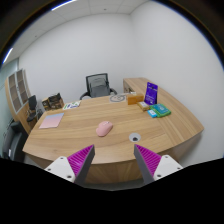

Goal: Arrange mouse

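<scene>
Gripper view looks down over a large wooden desk (85, 140) in a white-walled office, and much on it is too small to make out clearly. Left of the mouse (104, 127), a dark shape that may be a monitor or phone (33, 105) stands at the desk's edge, partly cut off, with small cluttered items (62, 103) beside it that cannot be identified. A pink sheet or folder (51, 120) lies flat to the left of the mouse. Behind the mouse, a black office chair (97, 86) is tucked against the far side, its lower part hidden by the desk. Right of the mouse stand an upright purple box or card (151, 93) and a teal book (157, 112); their print is unreadable. A small round grommet (135, 136) sits just right of the mouse.

The mouse is pale pink, rounded and oval, resting on the desk well ahead of the fingers, apart from everything else.

The hand-held gripper (113, 160) is spread wide with nothing between its purple pads (78, 159).
</scene>
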A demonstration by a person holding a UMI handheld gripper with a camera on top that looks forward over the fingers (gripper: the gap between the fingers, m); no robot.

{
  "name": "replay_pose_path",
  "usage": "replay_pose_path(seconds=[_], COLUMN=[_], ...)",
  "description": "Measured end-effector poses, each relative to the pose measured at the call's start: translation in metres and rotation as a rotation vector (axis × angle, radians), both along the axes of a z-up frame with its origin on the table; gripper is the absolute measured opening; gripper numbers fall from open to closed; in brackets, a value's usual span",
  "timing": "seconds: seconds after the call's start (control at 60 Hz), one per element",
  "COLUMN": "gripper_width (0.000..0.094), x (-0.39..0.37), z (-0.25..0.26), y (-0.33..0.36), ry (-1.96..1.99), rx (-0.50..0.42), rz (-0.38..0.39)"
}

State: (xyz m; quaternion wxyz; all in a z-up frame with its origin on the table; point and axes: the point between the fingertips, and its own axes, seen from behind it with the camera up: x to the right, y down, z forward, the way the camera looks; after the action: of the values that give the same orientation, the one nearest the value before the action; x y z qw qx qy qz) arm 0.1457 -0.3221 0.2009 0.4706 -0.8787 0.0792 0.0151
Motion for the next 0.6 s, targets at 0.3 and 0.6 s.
replay_pose_path(seconds=[0.3,0.6], gripper_width=[0.0829,0.0830], x=[-0.074,-0.074], z=[-0.059,-0.132], y=[0.065,0.193], ry=[0.020,0.078], rx=[0.015,0.078], rz=[0.039,0.068])
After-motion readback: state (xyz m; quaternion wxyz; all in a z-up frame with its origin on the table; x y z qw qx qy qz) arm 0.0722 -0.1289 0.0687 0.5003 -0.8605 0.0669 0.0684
